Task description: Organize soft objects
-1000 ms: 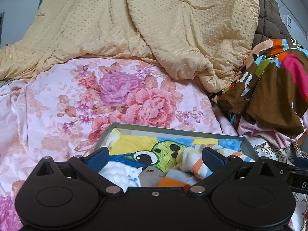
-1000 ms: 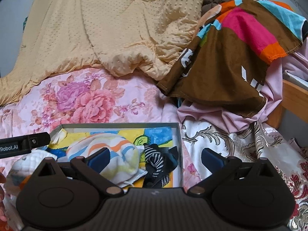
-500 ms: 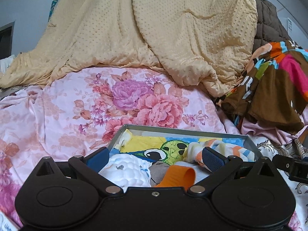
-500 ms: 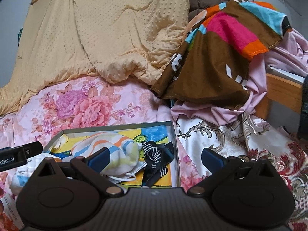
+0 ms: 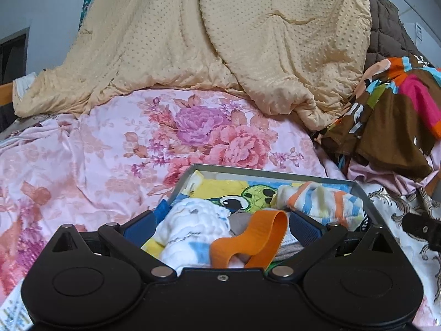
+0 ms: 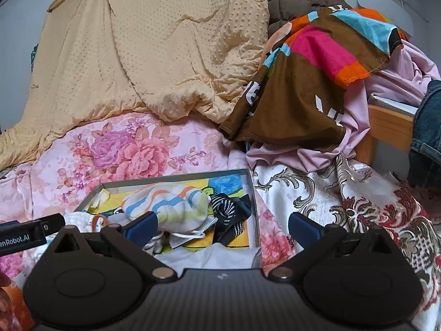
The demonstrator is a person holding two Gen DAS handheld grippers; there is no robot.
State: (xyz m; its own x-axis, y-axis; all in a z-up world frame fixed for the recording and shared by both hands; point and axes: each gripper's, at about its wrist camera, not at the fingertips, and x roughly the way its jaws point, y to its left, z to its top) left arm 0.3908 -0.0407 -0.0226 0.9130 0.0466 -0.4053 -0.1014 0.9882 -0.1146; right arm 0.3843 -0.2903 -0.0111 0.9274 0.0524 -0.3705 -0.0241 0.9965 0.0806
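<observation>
A shallow grey tray (image 5: 259, 171) with a cartoon-printed lining sits on the flowered bed sheet. In it lie a white textured cloth (image 5: 193, 220), an orange strap loop (image 5: 256, 234) and a striped orange-blue-yellow cloth (image 5: 322, 201). My left gripper (image 5: 220, 226) is open, hovering over the tray's near end with the white cloth and strap below its fingers. In the right wrist view the striped cloth (image 6: 171, 204) lies beside a black-and-white striped item (image 6: 228, 209) in the tray (image 6: 249, 182). My right gripper (image 6: 220, 226) is open over the tray's near right part. The left gripper (image 6: 27, 234) shows at the left edge.
A yellow dotted blanket (image 5: 234, 41) is heaped behind the tray. A brown multicoloured garment (image 6: 317, 77) and pink cloth (image 6: 317, 154) are piled at the right, by a wooden bed frame (image 6: 391, 127). A white cloth (image 6: 212, 256) lies at the tray's near edge.
Both grippers have drawn back from the tray. The white cloth and the orange strap now show more fully in the left wrist view. Both stay open.
</observation>
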